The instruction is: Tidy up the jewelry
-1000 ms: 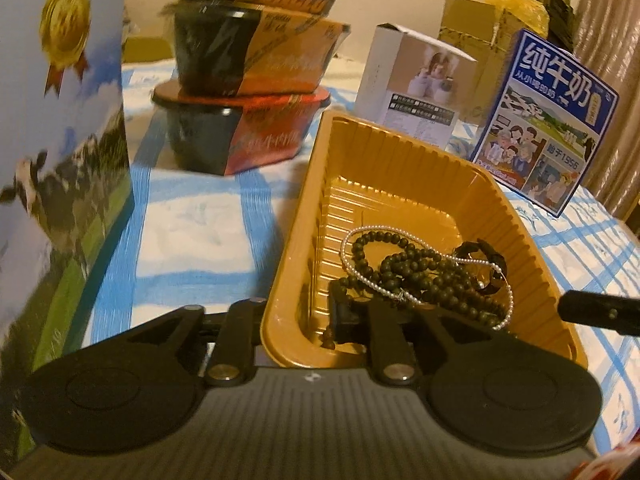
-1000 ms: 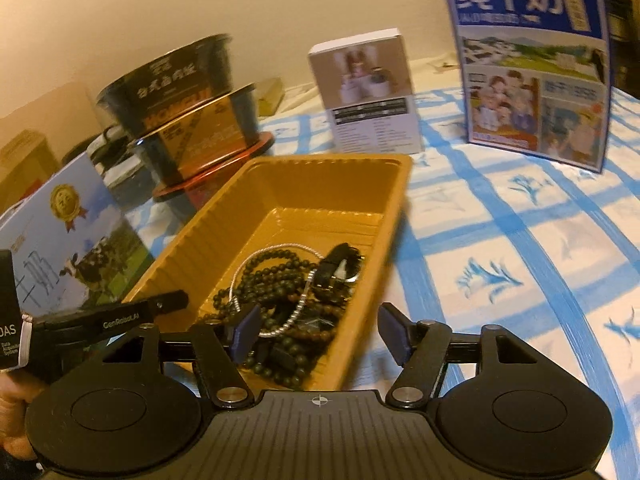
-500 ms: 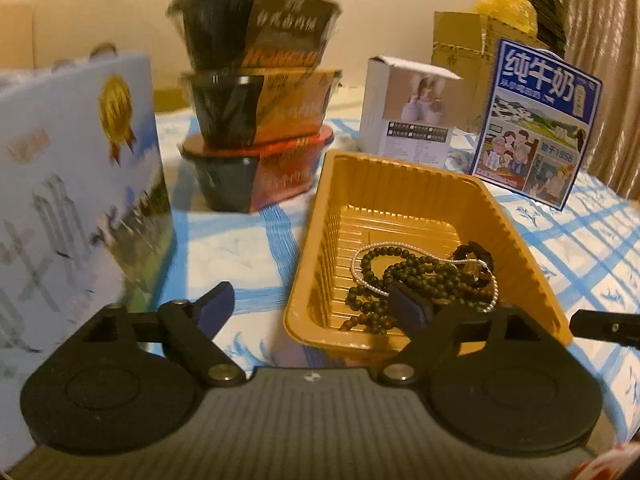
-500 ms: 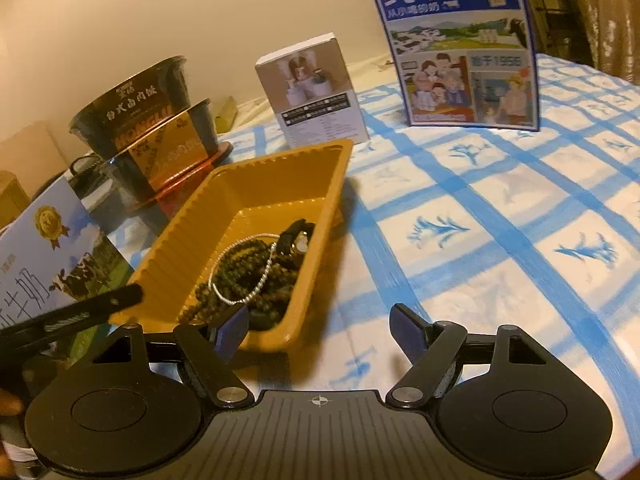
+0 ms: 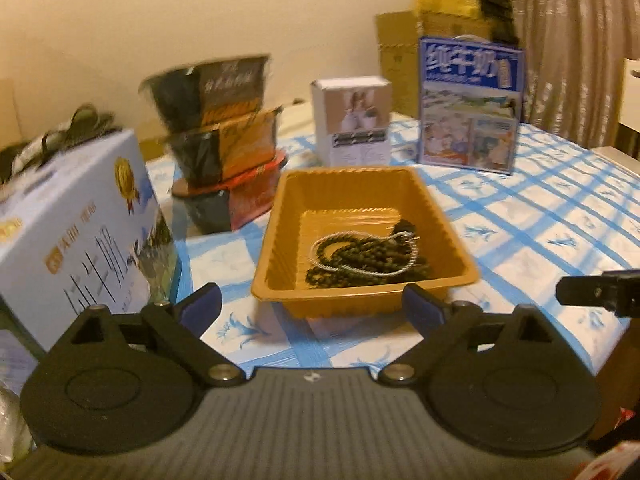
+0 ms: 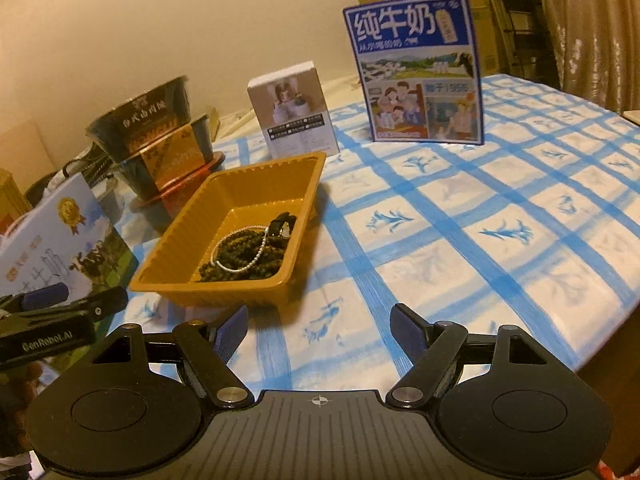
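Your left claw (image 5: pixel 312 306) has just been opening and now stands wide with nothing between its fingers, and your right claw (image 6: pixel 318 330) is spread wide and empty too. The dark bead strands (image 6: pixel 240 258) and the silver chain (image 6: pixel 236 252) lie heaped in the near end of the orange tray (image 6: pixel 240 184). The tray sits on the blue-checked desk (image 6: pixel 460 232), just beyond both claws.
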### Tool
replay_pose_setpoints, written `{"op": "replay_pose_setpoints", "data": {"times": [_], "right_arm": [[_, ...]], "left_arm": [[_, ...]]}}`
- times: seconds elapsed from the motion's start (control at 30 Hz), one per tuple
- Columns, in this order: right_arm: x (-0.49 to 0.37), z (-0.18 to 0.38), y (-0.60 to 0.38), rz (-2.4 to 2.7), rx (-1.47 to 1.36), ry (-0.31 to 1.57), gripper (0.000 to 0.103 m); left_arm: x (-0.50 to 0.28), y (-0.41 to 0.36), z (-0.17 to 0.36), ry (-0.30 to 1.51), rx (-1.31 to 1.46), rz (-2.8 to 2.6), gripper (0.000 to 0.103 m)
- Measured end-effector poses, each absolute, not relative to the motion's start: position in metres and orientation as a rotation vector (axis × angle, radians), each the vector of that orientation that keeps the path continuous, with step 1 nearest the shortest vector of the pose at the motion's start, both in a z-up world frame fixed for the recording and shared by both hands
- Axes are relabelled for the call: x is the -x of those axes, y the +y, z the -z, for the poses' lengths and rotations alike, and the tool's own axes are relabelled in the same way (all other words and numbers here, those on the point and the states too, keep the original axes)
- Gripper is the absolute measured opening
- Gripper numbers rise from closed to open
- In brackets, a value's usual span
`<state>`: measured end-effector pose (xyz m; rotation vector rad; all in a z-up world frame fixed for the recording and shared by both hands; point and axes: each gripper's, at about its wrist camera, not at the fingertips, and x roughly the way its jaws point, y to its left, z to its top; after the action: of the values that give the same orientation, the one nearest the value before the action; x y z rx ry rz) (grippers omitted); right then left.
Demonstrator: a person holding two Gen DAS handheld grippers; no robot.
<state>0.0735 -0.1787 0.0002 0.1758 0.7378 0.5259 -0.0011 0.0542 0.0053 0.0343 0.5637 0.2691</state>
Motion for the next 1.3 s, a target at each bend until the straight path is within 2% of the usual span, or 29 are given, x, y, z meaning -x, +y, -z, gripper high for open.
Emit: {"op": "replay_pose_setpoints", "data": {"times": [0.33,0.63,1.3], "right_arm": [[-0.019,-0.037,-0.200,-0.479,-0.152,0.738,0.078],[0.018,-0.049,-0.216,-0.460,-0.131,0.763,0.078],[0.041,-0.052,-0.234,-0.472,-0.135,0.763,0.078]], "left_arm": [[0.038,0.029,-0.036,0.637,0.024,-0.161,0.096],[0.064,0.010,-0.053,0.686,0.062,-0.091,0.095],[0.082,-0.020,-0.052,0.706,0.022,-0.058,0.095]]}}
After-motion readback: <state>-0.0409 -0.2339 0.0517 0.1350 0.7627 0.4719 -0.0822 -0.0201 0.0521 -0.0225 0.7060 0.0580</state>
